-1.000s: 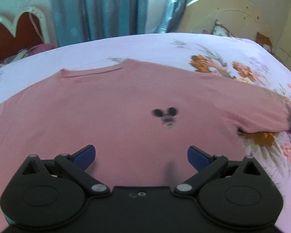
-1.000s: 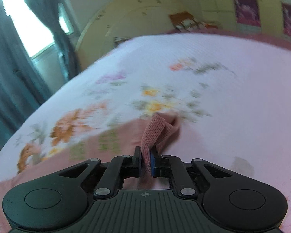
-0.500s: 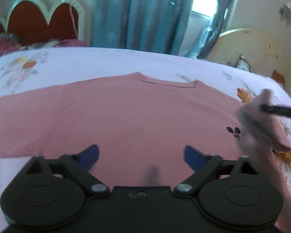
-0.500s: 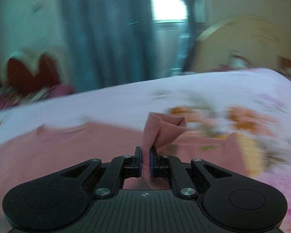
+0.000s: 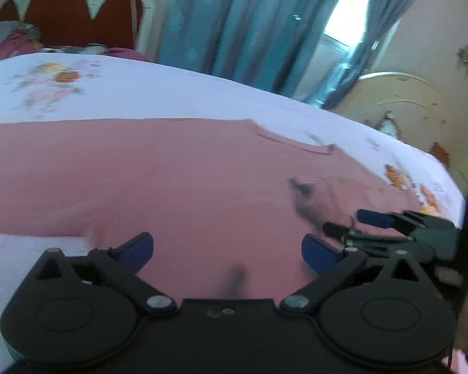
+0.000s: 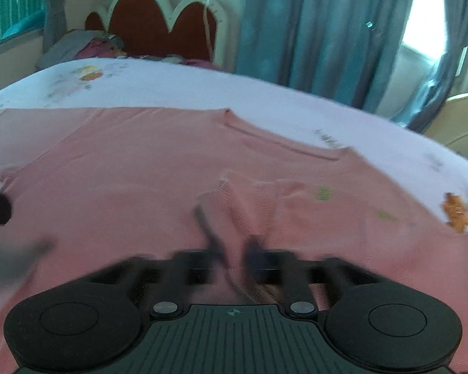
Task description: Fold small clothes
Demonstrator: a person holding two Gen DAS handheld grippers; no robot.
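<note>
- The T-shirt (image 5: 177,180) lies spread on the bed (image 5: 177,93), its neckline (image 5: 293,141) toward the far edge.
- Its right sleeve (image 6: 255,199) lies folded inward on the body of the shirt.
- The left hand-held gripper (image 5: 227,246) hangs over the shirt's near part.
- The right hand-held gripper (image 6: 237,252) sits just right of it, over the folded sleeve.
- The headboard (image 5: 78,9) stands behind the bed at the far left, pillows (image 6: 81,46) before it.
- Curtains (image 5: 249,25) hang behind the bed, right of the headboard.
- The footboard (image 5: 408,106) stands at the far right.
</note>
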